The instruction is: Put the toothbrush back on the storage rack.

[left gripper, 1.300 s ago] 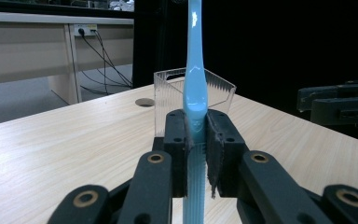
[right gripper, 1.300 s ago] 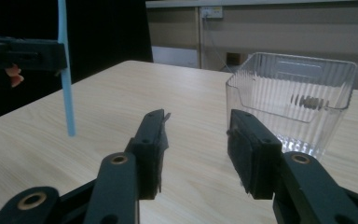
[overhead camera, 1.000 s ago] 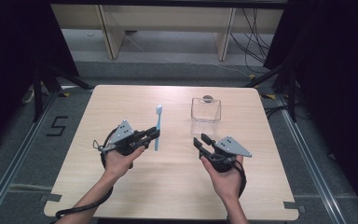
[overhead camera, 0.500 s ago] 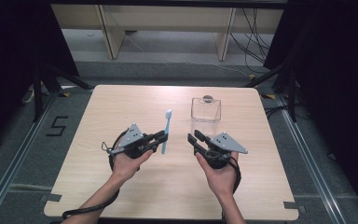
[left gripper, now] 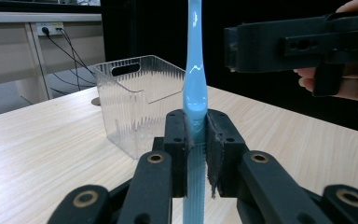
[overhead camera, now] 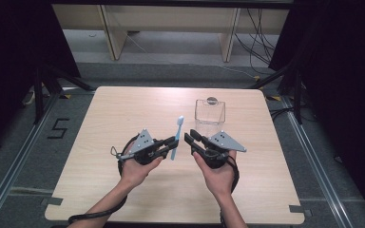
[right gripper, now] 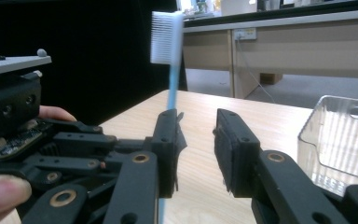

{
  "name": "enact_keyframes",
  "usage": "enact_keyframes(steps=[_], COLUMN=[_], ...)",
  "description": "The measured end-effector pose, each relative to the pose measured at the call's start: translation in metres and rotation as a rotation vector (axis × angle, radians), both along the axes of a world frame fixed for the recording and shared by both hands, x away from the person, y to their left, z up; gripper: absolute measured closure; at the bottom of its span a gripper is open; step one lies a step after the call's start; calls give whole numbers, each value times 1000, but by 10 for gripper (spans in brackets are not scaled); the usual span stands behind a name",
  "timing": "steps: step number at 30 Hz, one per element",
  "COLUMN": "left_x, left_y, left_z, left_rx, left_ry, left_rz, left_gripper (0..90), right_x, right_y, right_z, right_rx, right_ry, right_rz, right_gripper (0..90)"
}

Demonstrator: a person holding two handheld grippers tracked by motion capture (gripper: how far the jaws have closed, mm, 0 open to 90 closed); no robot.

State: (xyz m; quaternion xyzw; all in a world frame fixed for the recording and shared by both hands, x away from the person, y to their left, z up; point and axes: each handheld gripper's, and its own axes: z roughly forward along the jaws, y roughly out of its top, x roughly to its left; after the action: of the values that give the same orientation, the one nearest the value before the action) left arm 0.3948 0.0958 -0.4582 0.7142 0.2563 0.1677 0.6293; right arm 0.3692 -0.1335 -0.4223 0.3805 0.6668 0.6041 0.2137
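Near the middle of the tabletop (overhead camera: 123, 118), in the high view, the left tongs (overhead camera: 173, 143) are gripping a blue toothbrush (overhead camera: 176, 137), while the right tongs (overhead camera: 190, 139) are closing in from beside it, their jaws having just been narrowing. A clear plastic bin (overhead camera: 209, 115) is standing toward the far right edge.

From the left gripper view, the pads are clamping the handle (left gripper: 195, 100) upright.

From the right gripper view, the jaws are gaping, nothing pressed between them; the brush head (right gripper: 166, 37) is rising behind the left jaw. A misaligned closure could be knocking the toothbrush askew during a handover.
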Motion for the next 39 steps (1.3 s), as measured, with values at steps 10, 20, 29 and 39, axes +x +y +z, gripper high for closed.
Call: enact_keyframes(steps=[10, 20, 29, 39], left_x=[-4, -6, -8, -6], left_y=[-9, -14, -16, -15], left_z=[-1, -1, -1, -4], left_rx=[3, -2, -6, -2], left_ry=[-7, -11, -6, 14], left_rz=[-15, -22, -25, -26], left_gripper=[783, 783, 783, 635], right_x=[2, 3, 3, 0], right_y=[6, 10, 9, 7], right_z=[1, -1, -2, 0], right_rx=[21, 24, 21, 4], right_ry=[1, -5, -6, -28], right_rz=[24, 33, 17, 17], right_gripper=[709, 760, 841, 863])
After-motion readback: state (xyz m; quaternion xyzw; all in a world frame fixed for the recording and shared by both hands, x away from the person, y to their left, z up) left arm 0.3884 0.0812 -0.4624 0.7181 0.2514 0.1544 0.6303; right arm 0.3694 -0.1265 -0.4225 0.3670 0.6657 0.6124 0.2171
